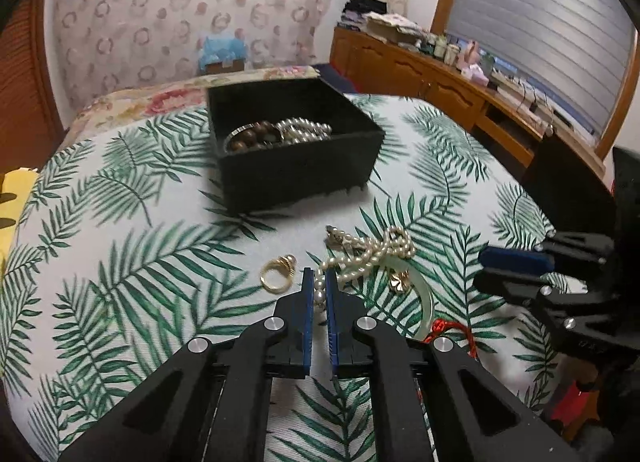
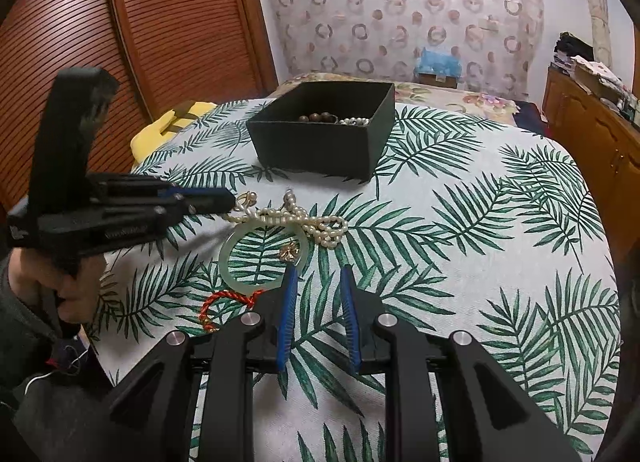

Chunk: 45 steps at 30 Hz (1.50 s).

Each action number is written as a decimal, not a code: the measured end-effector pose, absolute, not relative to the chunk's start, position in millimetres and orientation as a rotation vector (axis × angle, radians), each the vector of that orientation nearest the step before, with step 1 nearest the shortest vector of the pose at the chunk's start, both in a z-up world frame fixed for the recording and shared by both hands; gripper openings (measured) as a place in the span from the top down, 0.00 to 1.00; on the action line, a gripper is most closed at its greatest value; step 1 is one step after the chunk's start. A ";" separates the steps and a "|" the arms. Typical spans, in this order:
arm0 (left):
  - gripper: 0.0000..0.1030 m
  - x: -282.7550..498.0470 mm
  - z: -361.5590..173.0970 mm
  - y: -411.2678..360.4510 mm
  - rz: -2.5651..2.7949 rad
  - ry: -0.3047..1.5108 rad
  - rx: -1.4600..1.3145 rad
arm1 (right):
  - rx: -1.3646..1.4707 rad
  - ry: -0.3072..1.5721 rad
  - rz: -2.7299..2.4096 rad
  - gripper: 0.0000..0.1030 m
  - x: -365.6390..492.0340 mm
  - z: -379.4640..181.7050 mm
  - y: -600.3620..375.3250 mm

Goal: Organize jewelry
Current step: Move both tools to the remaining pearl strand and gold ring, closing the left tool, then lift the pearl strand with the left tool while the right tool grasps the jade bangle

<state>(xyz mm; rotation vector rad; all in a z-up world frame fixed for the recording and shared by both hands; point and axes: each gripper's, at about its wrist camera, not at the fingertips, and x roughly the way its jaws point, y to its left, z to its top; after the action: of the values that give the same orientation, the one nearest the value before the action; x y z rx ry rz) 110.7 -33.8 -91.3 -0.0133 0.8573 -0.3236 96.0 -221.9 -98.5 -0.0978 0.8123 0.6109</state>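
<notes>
In the left wrist view, low and left of centre, we see a gold ring (image 1: 277, 272) lying on the palm-leaf cloth (image 1: 120, 262). Just right of it our left gripper (image 1: 319, 282) has its blue pads nearly together around the end of a pearl necklace (image 1: 362, 258); we judge it is pinching the strand, though a thin gap shows between the pads. The necklace lies in a tangle at lower centre, draped across a pale green bangle (image 1: 424, 302) with a small gold charm and a red cord (image 1: 452, 332). Above, in the upper middle, the black box (image 1: 296, 166) already holds brown beads and pearls. At the right edge our right gripper (image 1: 516, 262) waits.

In the right wrist view, its fingers stand apart with nothing between them, low in the centre, just right of the bangle.

We judge the step in hand is picking up the pearls. Next we must lift slowly so the strand slides free of the bangle, then carry it over the box's rim
</notes>
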 end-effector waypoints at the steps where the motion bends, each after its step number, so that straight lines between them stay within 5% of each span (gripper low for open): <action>1: 0.95 109.8 -89.3 -32.2 -0.321 0.850 -0.015 | -0.099 0.813 0.611 0.77 96.2 -98.9 -220.8; 24: 0.95 75.9 -9.7 15.1 -0.219 0.626 -0.039 | -0.188 0.880 0.624 0.77 121.1 -110.4 -181.8; 27: 0.95 73.4 -4.9 17.3 -0.214 0.613 -0.039 | -0.200 0.890 0.605 0.83 126.0 -111.9 -180.2; 43: 0.95 71.8 3.6 15.5 -0.218 0.593 -0.032 | -0.239 0.915 0.602 0.83 143.1 -119.6 -167.0; 45: 0.95 71.9 5.3 14.7 -0.218 0.589 -0.031 | -0.235 0.919 0.605 0.92 143.4 -119.7 -167.0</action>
<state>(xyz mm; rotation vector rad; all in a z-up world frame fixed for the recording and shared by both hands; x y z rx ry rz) 71.9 14.7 5.3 -0.0306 0.5893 -0.2184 143.4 -167.0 -119.7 -0.2349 0.9191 0.6048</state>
